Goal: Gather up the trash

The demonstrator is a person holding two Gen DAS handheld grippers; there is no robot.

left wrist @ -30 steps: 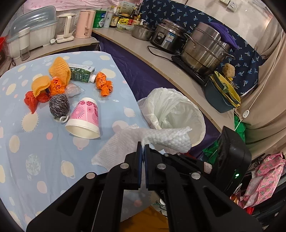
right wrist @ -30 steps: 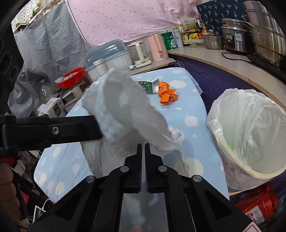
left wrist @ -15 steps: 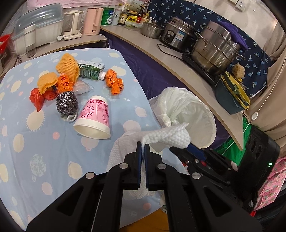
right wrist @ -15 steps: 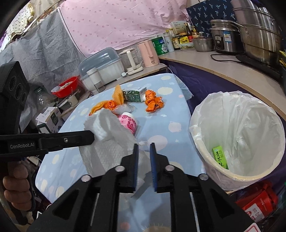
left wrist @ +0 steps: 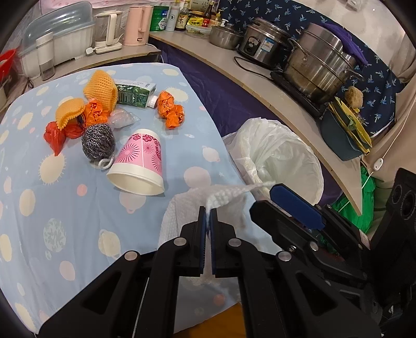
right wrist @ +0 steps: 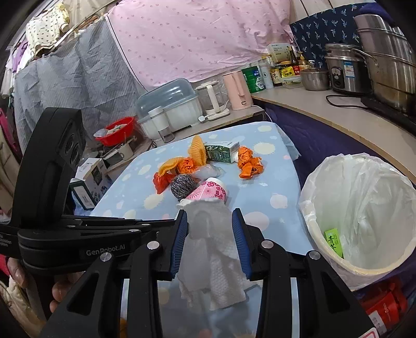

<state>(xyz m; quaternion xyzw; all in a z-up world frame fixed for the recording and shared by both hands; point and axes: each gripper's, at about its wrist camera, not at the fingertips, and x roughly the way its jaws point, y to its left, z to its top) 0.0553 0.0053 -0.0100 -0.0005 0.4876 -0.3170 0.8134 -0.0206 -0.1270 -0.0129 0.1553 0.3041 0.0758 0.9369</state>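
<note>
My left gripper (left wrist: 207,217) is shut on the top edge of a white paper towel (left wrist: 182,218), which hangs down over the table's near edge. The towel also shows in the right wrist view (right wrist: 210,249), between the open fingers of my right gripper (right wrist: 210,223). A white-lined trash bin (right wrist: 364,213) stands beside the table to the right, with a green packet (right wrist: 334,241) inside; it also shows in the left wrist view (left wrist: 280,156). On the blue tablecloth (left wrist: 65,221) lie a pink paper cup (left wrist: 140,163), a steel scrubber (left wrist: 98,143), orange wrappers (left wrist: 170,110) and a green carton (left wrist: 132,95).
Orange mesh pads (left wrist: 100,88) and red plastic (left wrist: 56,132) lie among the trash. A counter (left wrist: 260,85) behind the bin carries steel pots (left wrist: 319,62), a rice cooker (left wrist: 265,49) and bottles. A kettle (left wrist: 136,24) and dish box (left wrist: 57,33) stand at the back.
My right gripper opened wide and let go of the towel, now straddling it. My left gripper kept its hold, and the towel has dropped lower and unfolded.
</note>
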